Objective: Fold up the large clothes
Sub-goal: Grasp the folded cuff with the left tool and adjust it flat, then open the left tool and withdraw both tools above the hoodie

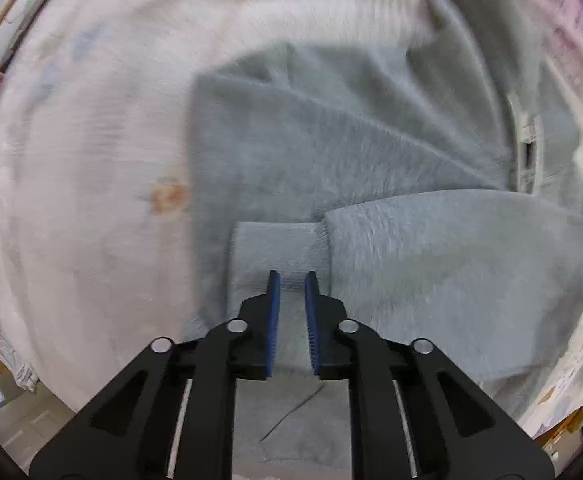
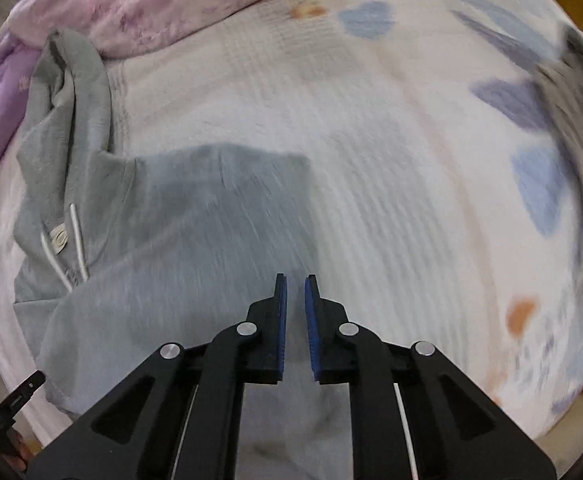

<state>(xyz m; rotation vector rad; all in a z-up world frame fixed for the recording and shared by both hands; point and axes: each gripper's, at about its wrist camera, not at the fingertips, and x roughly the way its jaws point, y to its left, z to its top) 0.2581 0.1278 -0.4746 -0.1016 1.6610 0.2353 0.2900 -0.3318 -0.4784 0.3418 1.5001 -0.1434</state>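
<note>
The grey garment (image 1: 371,152) lies on the bed (image 1: 91,140), its sleeve running toward the right of the frame; the left tongs (image 1: 291,280) stand narrow over its cuff (image 1: 275,248), nearer than the equally narrow, empty right tongs (image 2: 294,280).

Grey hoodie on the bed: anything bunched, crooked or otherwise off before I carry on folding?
The hoodie lies mostly flat on the bedsheet, but its hood is crumpled and twisted up against the purple quilt. One sleeve is folded across the body. No stain or tear shows on it, though both views are blurred.
</note>
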